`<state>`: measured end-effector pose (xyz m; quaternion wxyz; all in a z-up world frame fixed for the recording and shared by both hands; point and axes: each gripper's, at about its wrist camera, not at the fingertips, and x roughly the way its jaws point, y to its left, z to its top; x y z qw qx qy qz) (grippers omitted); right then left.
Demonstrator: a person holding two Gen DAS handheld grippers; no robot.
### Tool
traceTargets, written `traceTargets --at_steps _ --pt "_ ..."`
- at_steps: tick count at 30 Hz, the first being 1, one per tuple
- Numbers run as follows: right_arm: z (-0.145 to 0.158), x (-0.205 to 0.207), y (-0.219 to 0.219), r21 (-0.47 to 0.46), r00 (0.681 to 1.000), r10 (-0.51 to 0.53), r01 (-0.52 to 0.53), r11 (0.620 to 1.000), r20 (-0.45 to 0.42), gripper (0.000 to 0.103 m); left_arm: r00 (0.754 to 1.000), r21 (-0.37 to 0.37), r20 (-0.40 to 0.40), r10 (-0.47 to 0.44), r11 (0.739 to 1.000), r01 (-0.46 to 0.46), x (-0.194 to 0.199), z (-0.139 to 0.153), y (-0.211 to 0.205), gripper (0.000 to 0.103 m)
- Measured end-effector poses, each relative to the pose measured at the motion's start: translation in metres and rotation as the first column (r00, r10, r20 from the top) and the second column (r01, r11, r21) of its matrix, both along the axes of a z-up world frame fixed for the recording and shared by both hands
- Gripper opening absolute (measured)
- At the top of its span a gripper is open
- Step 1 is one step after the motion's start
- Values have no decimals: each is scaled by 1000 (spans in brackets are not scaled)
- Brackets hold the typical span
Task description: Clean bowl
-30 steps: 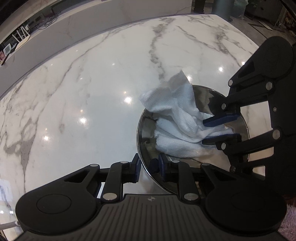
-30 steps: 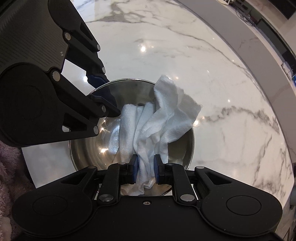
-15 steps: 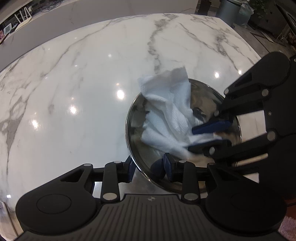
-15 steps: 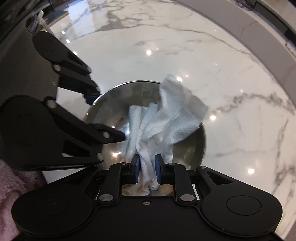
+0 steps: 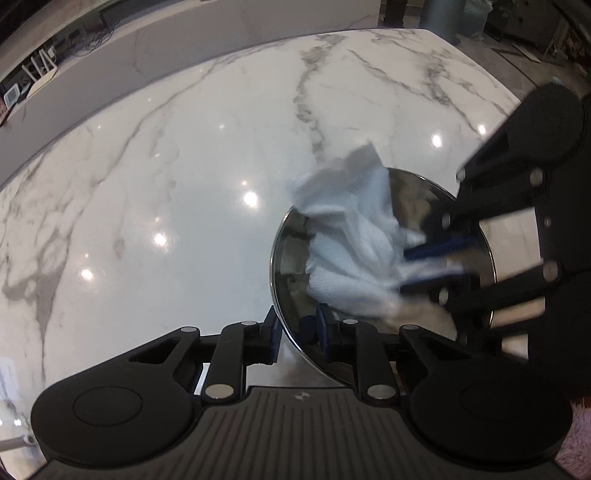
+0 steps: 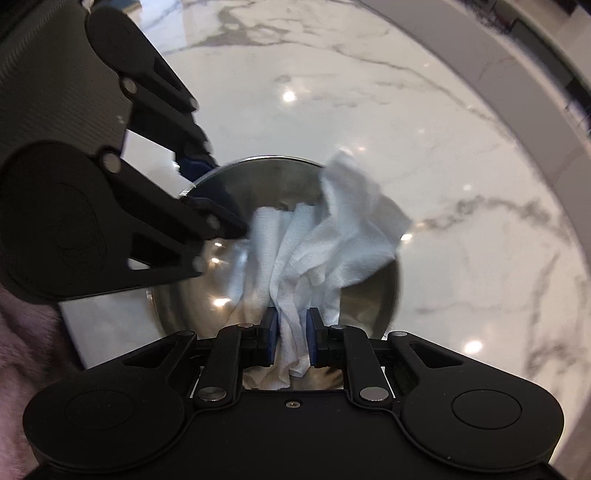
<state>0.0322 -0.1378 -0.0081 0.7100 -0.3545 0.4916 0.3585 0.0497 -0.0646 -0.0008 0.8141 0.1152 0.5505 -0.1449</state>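
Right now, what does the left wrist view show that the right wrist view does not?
Left only: the white marble counter's far corner and a grey bin beyond. Right only: the crumpled white paper towel's tail below the right hand-held gripper, its jaws closing on it. Both: the shiny round steel bowl, towel, counter.

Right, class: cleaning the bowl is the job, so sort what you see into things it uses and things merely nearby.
In use:
- steel bowl
- white paper towel
- left gripper, jaws closing on the bowl's rim
- right gripper, closing on the towel

Merely nearby:
- marble counter
- pink fluffy fabric
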Motion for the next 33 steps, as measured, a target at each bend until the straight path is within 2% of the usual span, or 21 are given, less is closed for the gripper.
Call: traceTargets --at_steps 2,4,8,13,18,19,21,24,33 --pt "2 -1 -1 -15 999 -1 2 1000 43 13 1000 -5 1 1 1000 -1 0 0 0 18" --pt "1 -1 -3 -9 999 -5 5 1000 39 13 1000 -12 3 6 1000 -6 -1 0 1 18" --pt "10 8 -8 68 1000 -3 1 998 20 15 999 -58 -6 36 998 -37 -1 -2 7 18" --pt "29 0 -3 134 997 6 -16 991 77 25 999 -78 -11 42 996 -43 0 -4 12 18" --pt "28 8 4 176 996 0 -16 984 93 25 999 -77 -9 44 996 -44 -2 -5 15 18" --pt "19 19 6 177 996 1 -18 984 94 25 999 -76 -9 41 996 -41 -2 -5 15 18" --pt "20 4 4 178 995 6 -23 984 96 25 999 -72 -8 35 997 -36 -2 -6 16 18" --pt "25 12 -3 175 995 13 -31 984 99 25 1000 -70 -6 26 997 -26 -2 -6 20 19" --pt "1 27 11 188 999 -8 -1 982 50 25 1000 -77 -3 27 997 -27 -3 -7 31 20"
